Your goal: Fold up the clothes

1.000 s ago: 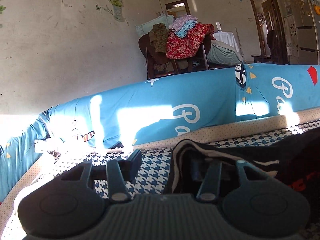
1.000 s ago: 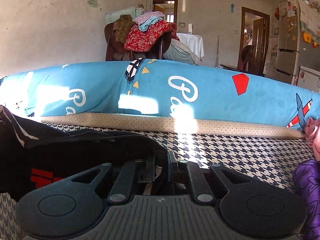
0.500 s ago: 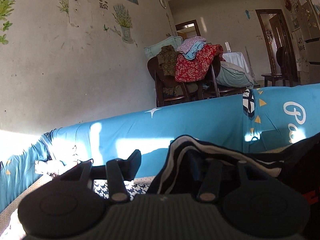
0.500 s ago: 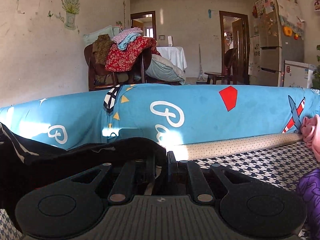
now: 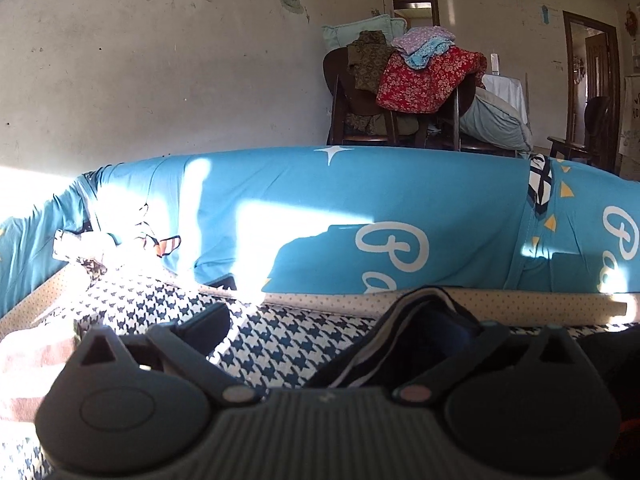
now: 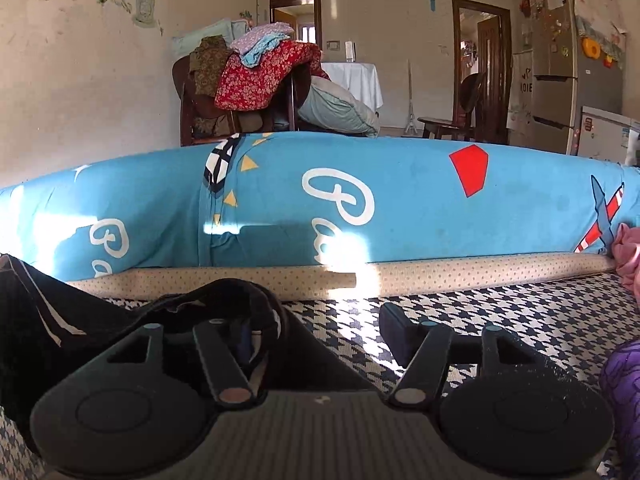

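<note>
Left gripper [image 5: 324, 328]: spread wide, clamping nothing. One finger [image 5: 208, 320] bare at lower left of the frame. The other is buried in a raised fold of the black white-striped garment [image 5: 416, 320], lower centre right.

Right gripper [image 6: 320, 328]: likewise spread wide, nothing pinched. One finger [image 6: 400, 328] clear at lower centre right. The other is lost under a hump of the same garment [image 6: 80, 332], which fills the lower left of that frame.

Garment position: low on the houndstooth seat cover [image 5: 280, 344], stretched between the two grippers, in front of the blue sofa back [image 5: 360, 208]. Cannot tell how many layers, or whether the edges line up. Fits either a hem just let go after a fold or a hem about to be pinched.

Risks, as judged:
- Snagging. With cloth draped over one finger of each gripper, any pull-away is likely to drag the hem along and spoil the lie.
- Partial grip. Closing on the bunched hump may catch one layer only, giving a skewed fold.
- Uneven handling. One side moving ahead of the other would twist the cloth between them.
- Mix-up. Purple garment [image 6: 624, 392] at lower right and pink cloth [image 6: 628, 248] at the right edge lie near the right gripper, so a wide sweep may catch them.
</note>
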`<action>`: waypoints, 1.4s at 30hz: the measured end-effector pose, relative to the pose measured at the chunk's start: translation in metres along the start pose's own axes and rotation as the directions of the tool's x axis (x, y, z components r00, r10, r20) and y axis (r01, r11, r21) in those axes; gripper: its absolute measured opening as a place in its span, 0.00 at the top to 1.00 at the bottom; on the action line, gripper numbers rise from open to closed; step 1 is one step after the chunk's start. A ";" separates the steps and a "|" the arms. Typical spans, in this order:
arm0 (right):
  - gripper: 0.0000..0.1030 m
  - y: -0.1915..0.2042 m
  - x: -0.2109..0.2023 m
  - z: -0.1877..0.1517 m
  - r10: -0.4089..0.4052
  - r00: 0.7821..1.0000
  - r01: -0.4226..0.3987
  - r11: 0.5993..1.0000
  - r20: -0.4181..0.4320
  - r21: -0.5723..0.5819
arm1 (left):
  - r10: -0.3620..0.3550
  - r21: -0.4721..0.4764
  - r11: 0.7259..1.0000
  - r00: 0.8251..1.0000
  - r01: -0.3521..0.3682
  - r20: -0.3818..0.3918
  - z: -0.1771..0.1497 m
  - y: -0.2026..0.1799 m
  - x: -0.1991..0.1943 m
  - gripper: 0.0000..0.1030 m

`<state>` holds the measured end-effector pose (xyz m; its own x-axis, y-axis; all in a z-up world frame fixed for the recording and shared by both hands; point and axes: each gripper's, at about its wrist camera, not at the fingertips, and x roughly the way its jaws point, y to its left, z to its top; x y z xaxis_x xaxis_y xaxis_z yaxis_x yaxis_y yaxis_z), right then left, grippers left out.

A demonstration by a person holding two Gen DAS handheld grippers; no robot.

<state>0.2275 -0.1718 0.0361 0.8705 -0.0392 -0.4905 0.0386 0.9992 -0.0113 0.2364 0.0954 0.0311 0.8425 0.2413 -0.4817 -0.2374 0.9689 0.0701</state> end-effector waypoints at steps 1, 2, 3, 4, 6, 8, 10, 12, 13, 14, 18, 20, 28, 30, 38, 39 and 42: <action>0.33 0.001 0.001 -0.001 -0.016 1.000 0.016 1.000 -0.012 -0.010 | -0.022 0.004 1.000 1.000 0.022 -0.012 0.000 0.000 0.000 0.00; 0.31 0.001 0.001 -0.003 -0.024 1.000 0.024 1.000 -0.018 -0.020 | -0.048 0.022 0.999 0.998 0.049 -0.038 0.000 -0.002 0.002 0.00; 0.31 0.001 0.002 -0.004 -0.023 0.999 0.023 0.999 -0.022 -0.028 | -0.065 0.045 0.997 0.995 0.068 -0.073 -0.001 -0.006 0.006 0.00; 0.30 0.002 0.002 -0.005 -0.016 0.999 0.015 0.999 -0.030 -0.032 | -0.075 0.062 0.995 0.992 0.082 -0.098 -0.003 -0.009 0.008 0.00; 0.30 0.003 0.003 -0.007 -0.002 0.999 0.000 0.999 -0.046 -0.038 | -0.058 0.058 0.996 0.995 0.062 -0.076 -0.003 -0.009 0.004 0.00; 0.30 0.006 0.003 -0.009 0.009 0.999 -0.011 0.999 -0.050 -0.049 | -0.041 0.054 0.998 0.998 0.043 -0.053 -0.003 -0.008 0.001 0.00; 0.30 0.011 0.002 -0.010 -0.015 0.999 0.013 0.997 -0.031 -0.077 | -0.023 0.049 0.998 0.999 0.025 -0.031 -0.003 -0.008 -0.003 0.00; 0.30 0.014 0.001 -0.009 -0.066 0.998 0.065 0.994 -0.003 -0.092 | -0.010 0.042 0.999 1.000 0.010 -0.013 -0.003 -0.007 -0.006 0.00; 0.30 0.011 0.003 -0.009 -0.068 0.998 0.066 0.994 -0.016 -0.083 | -0.022 0.029 0.999 0.999 0.023 -0.025 -0.002 -0.005 -0.006 0.00; 0.30 0.009 0.006 -0.008 -0.069 0.997 0.067 0.995 -0.031 -0.073 | -0.034 0.018 0.999 0.999 0.034 -0.038 -0.001 -0.003 -0.006 0.00; 0.31 0.010 0.021 -0.015 -0.007 0.979 -0.012 0.996 -0.203 -0.091 | -0.094 0.002 0.995 0.990 0.095 -0.102 -0.003 0.003 -0.004 0.00; 0.30 0.012 0.020 -0.017 -0.035 0.982 0.010 0.991 -0.186 -0.130 | -0.117 0.002 0.993 0.986 0.118 -0.118 -0.003 0.006 -0.006 0.00; 0.26 -0.005 0.004 -0.011 0.050 0.983 -0.057 0.998 -0.175 -0.036 | -0.192 0.005 0.980 0.961 0.197 -0.201 -0.012 0.020 -0.016 0.00; 0.26 -0.008 0.000 -0.012 0.061 0.980 -0.066 0.998 -0.192 -0.021 | -0.209 0.010 0.976 0.950 0.218 -0.233 -0.019 0.021 -0.017 0.00; 0.26 -0.019 -0.022 -0.026 0.105 0.963 -0.118 0.992 -0.248 -0.039 | -0.274 0.028 0.953 0.897 0.302 -0.347 -0.047 0.020 -0.018 0.00; 0.26 -0.019 -0.024 -0.028 0.110 0.959 -0.127 0.991 -0.260 -0.049 | -0.280 0.030 0.950 0.890 0.311 -0.359 -0.050 0.019 -0.017 0.00; 0.26 -0.017 -0.027 -0.039 0.114 0.949 -0.150 0.983 -0.295 -0.102 | -0.284 0.032 0.947 0.878 0.321 -0.386 -0.057 0.013 -0.014 0.00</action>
<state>0.1842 -0.1870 0.0156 0.6857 0.0797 -0.7235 -0.1429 0.9894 -0.0264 0.1936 0.1012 -0.0114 0.6200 -0.0850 -0.7800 0.0609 0.9963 -0.0601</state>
